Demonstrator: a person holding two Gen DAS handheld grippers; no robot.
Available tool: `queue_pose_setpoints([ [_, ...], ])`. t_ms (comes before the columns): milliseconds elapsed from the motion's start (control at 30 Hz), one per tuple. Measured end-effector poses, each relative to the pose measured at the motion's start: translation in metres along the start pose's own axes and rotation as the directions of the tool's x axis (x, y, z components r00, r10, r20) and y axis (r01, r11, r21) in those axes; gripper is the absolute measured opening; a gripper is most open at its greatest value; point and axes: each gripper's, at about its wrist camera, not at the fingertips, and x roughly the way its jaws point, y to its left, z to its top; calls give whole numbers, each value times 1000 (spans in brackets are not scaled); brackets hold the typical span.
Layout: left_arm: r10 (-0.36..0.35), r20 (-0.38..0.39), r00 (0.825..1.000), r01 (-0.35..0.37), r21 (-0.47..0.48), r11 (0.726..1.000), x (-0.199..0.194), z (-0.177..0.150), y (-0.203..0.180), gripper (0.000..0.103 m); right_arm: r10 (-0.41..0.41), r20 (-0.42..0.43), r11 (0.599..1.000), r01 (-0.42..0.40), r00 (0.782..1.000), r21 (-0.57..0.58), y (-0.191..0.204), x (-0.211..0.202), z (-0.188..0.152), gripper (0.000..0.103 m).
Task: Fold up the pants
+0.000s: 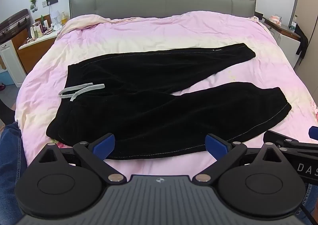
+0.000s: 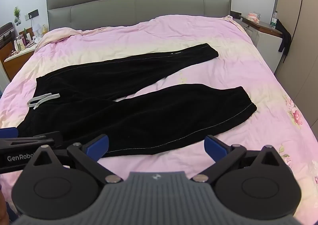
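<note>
On the pink quilted bed [image 1: 159, 32], black velvety pants [image 1: 151, 94] lie flat, legs spread rightward; near them, left gripper [image 1: 160, 143] and right gripper [image 2: 156, 143] gape wide, empty.

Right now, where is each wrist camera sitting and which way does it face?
Left wrist: rides the left tongs at the bed's near edge, tilted down at the black pants; open fingers, a denim-clad leg and the right tongs' tip show.
Right wrist: rides the right tongs, same downward aim; left tongs' arm at frame left.
Shared: pants, pink duvet, grey headboard.
</note>
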Motion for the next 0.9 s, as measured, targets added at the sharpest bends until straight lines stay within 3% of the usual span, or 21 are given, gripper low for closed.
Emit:
queue_pose_setpoints([
  [900,6,6,1000,-6,9,1000,-1,-1,-3,103,-7,6,1000,7,1000,-1,-1,-1,-1,98],
])
